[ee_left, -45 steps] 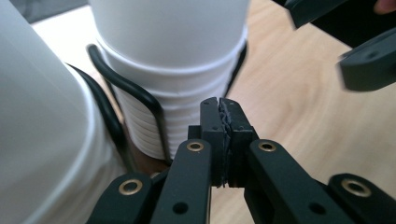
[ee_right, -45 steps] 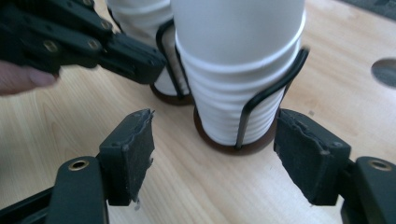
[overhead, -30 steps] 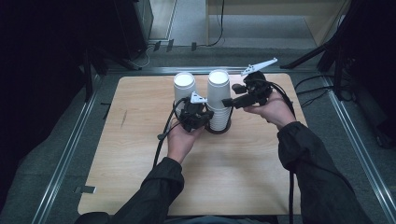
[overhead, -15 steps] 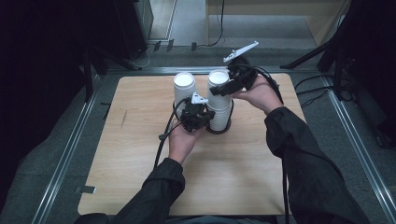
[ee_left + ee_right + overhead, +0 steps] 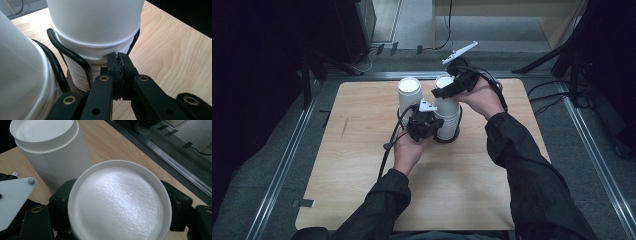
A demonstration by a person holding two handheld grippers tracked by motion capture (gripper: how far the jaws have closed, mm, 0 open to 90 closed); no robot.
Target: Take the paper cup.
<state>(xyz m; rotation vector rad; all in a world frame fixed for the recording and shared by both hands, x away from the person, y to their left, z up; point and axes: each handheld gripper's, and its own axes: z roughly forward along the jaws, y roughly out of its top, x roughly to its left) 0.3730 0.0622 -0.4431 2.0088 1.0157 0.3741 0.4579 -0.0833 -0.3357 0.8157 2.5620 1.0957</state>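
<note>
Your left tongs [image 5: 428, 121] sit low against the near side of the right cup stack [image 5: 447, 117], at its base. In the left gripper view the two jaws are pressed flat together with nothing between them, their tips just touching the ribbed lower rims of the stack [image 5: 96, 42]. A black wire ring [image 5: 68, 56] curls around the stack's foot just to the left of those tips, and the second stack [image 5: 21, 72] looms close on that same side.

Your right tongs [image 5: 447, 88] are up at the top of the same stack, reaching in from its far right. In the right gripper view the top cup [image 5: 117, 202], bottom up, lies between the two jaws, one on each flank of its rim. The jaws have just been closing on it; whether the pads already press the cup wall I cannot tell, as the rim hides the contact. For now they count as apart around it.

The other stack [image 5: 409, 95] stands just left of your right tongs and just beyond your left tongs, upright on the counter [image 5: 362, 165], close beside the first stack. The grey plate [image 5: 13, 200] of the left tongs shows below it in the right gripper view.
</note>
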